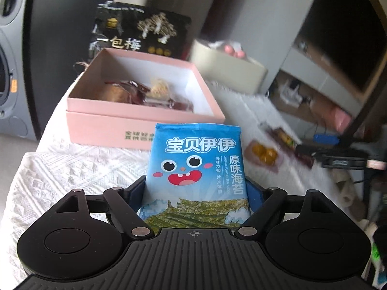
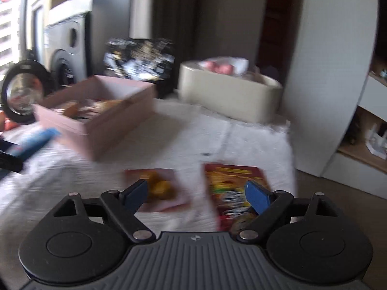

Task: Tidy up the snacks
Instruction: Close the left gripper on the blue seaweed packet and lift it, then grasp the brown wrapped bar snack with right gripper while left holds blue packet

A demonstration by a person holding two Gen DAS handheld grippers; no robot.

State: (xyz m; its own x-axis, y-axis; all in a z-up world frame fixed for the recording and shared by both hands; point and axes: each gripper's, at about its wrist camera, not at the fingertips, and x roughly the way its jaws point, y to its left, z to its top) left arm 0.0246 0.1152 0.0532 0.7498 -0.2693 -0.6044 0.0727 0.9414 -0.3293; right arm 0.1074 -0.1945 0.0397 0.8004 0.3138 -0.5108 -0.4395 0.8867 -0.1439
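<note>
Pinched between the blue pads of my left gripper (image 1: pixel 196 193) stands a blue seaweed snack packet with a cartoon face (image 1: pixel 197 166), upright, its lower end down between the fingers. Straight ahead of it sits the open pink cardboard box (image 1: pixel 108 126) with a few wrapped snacks inside, and behind that a black snack bag with gold lettering (image 1: pixel 140 32). To the right of the box is a cream oval tub (image 1: pixel 232 72). All rest on a white textured cloth (image 1: pixel 67 166).

My right gripper (image 2: pixel 197 195) is spread wide, holding nothing. Below its left finger lies a clear packet of yellow sweets (image 2: pixel 159 188); below its right finger, a red printed snack packet (image 2: pixel 232 193). Both are blurred.
</note>
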